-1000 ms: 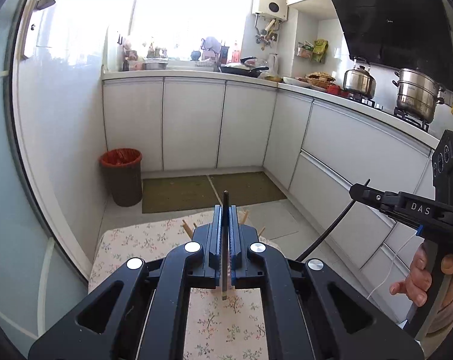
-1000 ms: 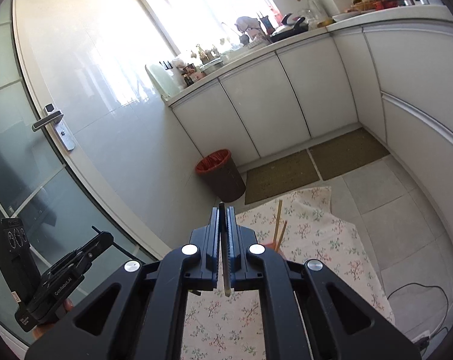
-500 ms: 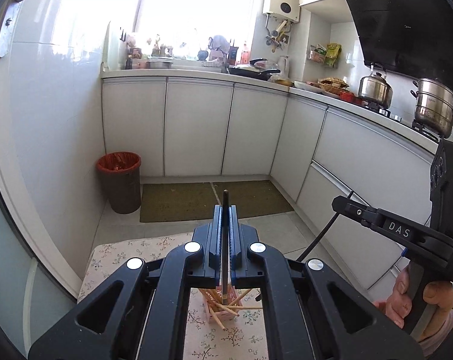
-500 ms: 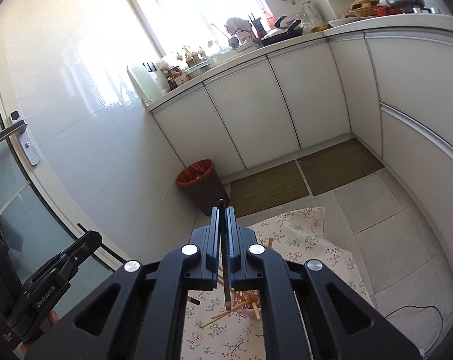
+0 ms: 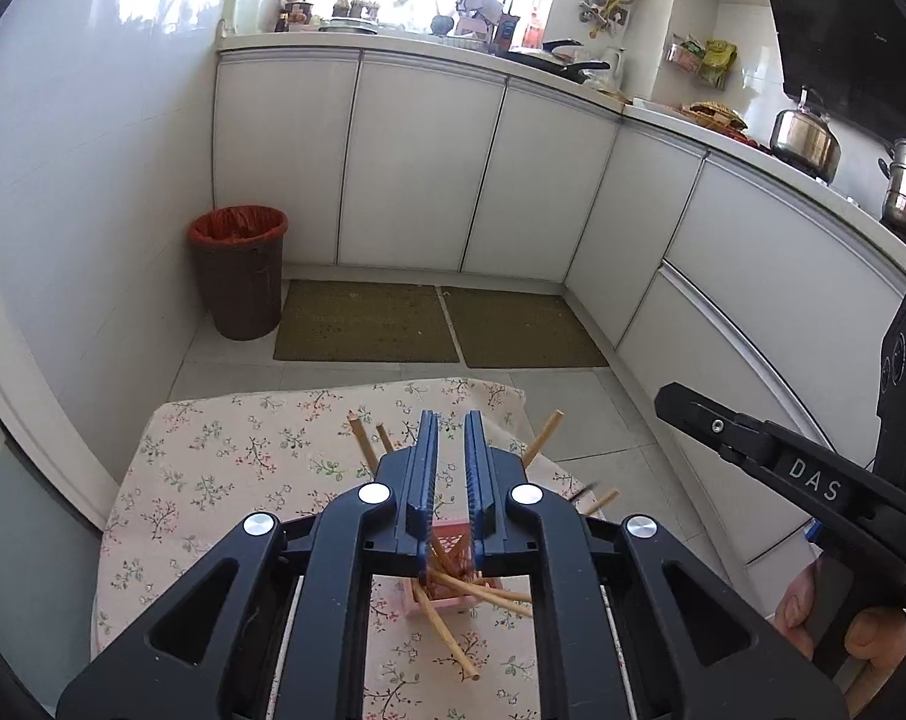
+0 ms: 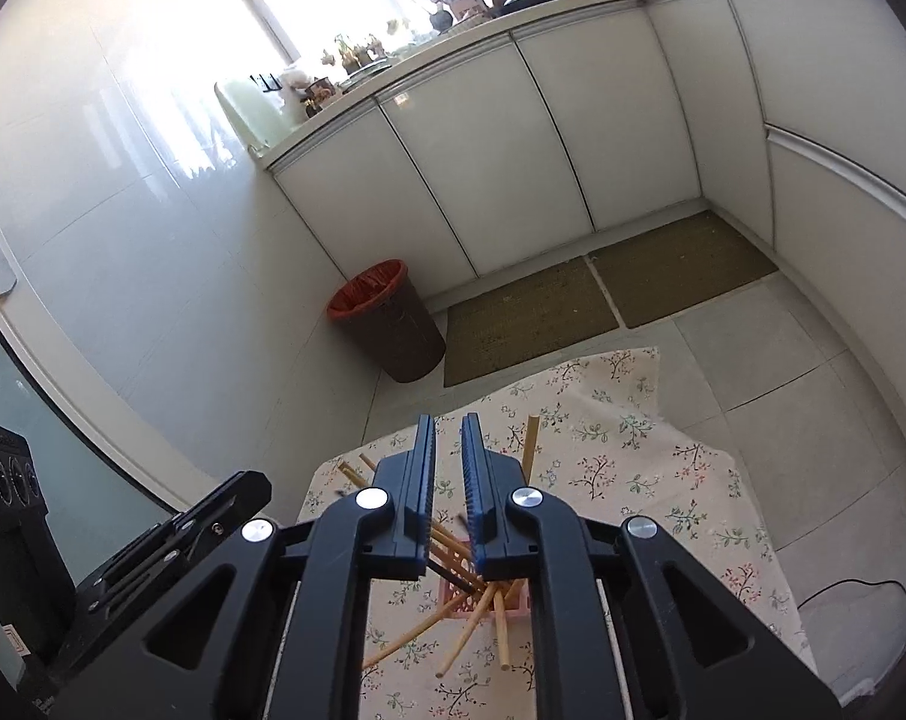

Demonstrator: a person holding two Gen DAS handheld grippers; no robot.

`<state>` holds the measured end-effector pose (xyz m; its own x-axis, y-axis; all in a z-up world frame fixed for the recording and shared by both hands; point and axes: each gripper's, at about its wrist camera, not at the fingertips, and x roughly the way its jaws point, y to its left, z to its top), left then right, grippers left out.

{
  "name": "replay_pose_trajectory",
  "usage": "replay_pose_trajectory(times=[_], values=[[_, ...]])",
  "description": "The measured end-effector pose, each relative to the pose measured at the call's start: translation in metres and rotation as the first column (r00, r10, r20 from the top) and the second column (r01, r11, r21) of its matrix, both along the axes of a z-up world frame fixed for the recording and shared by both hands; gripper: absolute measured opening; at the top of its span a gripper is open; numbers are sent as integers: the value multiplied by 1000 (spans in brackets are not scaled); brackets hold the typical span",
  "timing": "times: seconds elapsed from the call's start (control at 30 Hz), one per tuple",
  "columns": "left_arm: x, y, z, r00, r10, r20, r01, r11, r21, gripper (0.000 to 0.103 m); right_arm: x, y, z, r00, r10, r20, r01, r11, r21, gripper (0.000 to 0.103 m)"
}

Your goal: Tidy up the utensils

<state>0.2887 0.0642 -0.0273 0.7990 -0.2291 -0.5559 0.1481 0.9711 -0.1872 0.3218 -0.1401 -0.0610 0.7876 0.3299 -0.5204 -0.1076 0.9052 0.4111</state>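
A pink slotted basket stands on the floral-cloth table. Several wooden chopsticks stick out of it in all directions. A dark chopstick lies slanted among them. My left gripper hangs just above the basket. Its jaws are opening, a narrow gap apart, and nothing is between them. My right gripper hovers over the same basket from the other side. Its jaws are opening too and hold nothing.
The table is small, with floor on its far and right sides. A brown bin with a red liner stands by the wall. Two green mats lie before white cabinets. A person's hand grips the right tool.
Both grippers have come down and forward over the table. Each was shut on a thin dark chopstick. Now the jaws are parted and the sticks are gone from between them.
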Motion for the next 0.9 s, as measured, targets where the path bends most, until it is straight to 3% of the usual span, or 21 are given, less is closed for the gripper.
replay_pose_trajectory(times=[0.1,0.3,0.4,0.43,0.5,0.73,0.9], values=[[-11,9,16,999,14,31,-13,1000,-16,17,-19,0,13,998,-15,53,18,998,-60,13],[-30,5,34,998,41,43,-41,999,-13,29,-51,3,27,996,-45,74,55,990,-133,31],[-47,4,37,997,62,51,-61,998,-12,60,-72,4,30,993,-66,93,80,984,-158,51],[-53,4,38,995,82,63,-81,997,-17,78,-79,4,30,992,-75,99,91,983,-161,61],[-68,5,40,989,112,93,-110,994,-25,89,-94,2,28,989,-105,106,122,978,-170,75],[-107,6,40,985,143,92,-143,990,-10,95,-132,-11,13,979,-194,64,202,966,-162,85],[-132,7,33,987,140,81,-142,990,13,96,-161,-14,14,972,-219,82,230,959,-164,96]])
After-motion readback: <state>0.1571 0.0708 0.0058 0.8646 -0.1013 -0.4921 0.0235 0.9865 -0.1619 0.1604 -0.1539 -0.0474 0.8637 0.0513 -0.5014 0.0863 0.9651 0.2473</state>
